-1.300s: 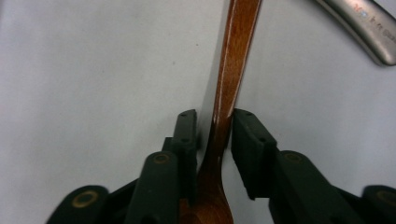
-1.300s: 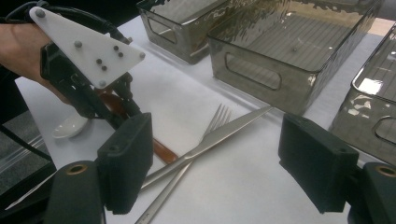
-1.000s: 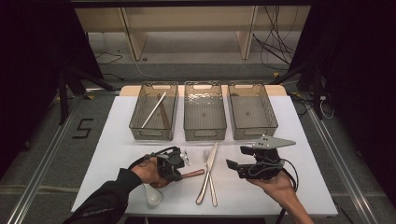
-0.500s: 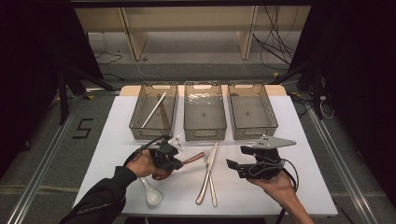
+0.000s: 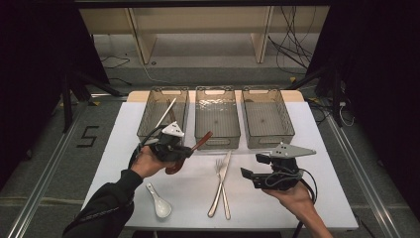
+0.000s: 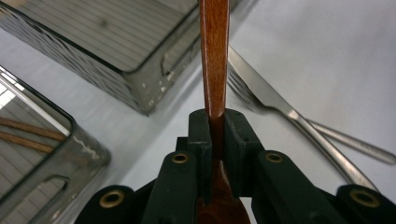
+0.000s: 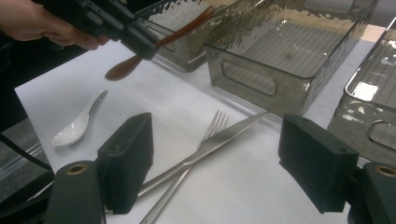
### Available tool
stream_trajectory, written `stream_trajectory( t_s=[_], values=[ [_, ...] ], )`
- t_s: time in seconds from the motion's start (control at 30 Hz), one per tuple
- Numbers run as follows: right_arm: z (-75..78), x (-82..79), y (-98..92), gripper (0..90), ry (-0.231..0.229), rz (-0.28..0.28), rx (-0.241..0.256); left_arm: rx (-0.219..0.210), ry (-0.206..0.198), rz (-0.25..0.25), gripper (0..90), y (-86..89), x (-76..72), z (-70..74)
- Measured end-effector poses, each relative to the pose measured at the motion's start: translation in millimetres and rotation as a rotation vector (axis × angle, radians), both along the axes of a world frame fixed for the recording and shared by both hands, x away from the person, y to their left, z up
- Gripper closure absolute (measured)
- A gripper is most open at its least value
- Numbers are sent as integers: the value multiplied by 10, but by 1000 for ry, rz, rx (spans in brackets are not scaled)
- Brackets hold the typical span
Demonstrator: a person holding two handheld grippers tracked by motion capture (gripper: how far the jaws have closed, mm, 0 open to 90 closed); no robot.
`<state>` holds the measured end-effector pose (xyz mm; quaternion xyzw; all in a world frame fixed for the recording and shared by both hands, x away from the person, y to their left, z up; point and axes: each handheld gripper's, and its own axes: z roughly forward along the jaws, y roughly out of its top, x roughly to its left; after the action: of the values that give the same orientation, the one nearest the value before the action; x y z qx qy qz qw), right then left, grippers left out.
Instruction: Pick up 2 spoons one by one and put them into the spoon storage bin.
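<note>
My left gripper (image 5: 187, 151) is shut on a brown wooden spoon (image 5: 203, 140) and holds it in the air, just in front of the gap between the left bin (image 5: 148, 111) and the middle bin (image 5: 217, 134). The handle points up and right; the bowl (image 5: 173, 168) hangs low. In the left gripper view the spoon handle (image 6: 215, 60) rises from between the closed jaws of that gripper (image 6: 215, 126). My right gripper (image 5: 251, 176) hovers open at the right. Its own view shows the gripper (image 7: 219, 168) standing over a crossed fork (image 7: 212, 128) and knife (image 7: 233, 130).
Three clear bins stand in a row at the back; the right bin (image 5: 267, 136) and the middle one look bare, the left one holds chopsticks (image 5: 166, 111). A white ceramic spoon (image 5: 159, 203) lies near the front edge. Fork and knife (image 5: 220, 183) lie mid-table.
My left gripper has risen off the table with the wooden spoon and moved away toward the bins, uncovering the white spoon. The right gripper has stayed in place.
</note>
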<state>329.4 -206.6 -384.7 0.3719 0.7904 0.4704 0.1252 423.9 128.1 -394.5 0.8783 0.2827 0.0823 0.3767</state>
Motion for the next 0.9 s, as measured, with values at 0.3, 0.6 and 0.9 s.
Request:
stream_trajectory(
  t_s=[0.3, 0.6, 0.9],
  values=[
    [2, -1, -8, 276, -2, 0, 2, -93, -35, 54, 814, -84, 197, 158],
    [2, -2, -3, 276, -3, 3, 2, -139, -69, 87, 813, -213, 405, 294],
    [1, 1, -11, 276, -2, 5, 5, -171, -97, 120, 813, -287, 613, 399]
  ],
)
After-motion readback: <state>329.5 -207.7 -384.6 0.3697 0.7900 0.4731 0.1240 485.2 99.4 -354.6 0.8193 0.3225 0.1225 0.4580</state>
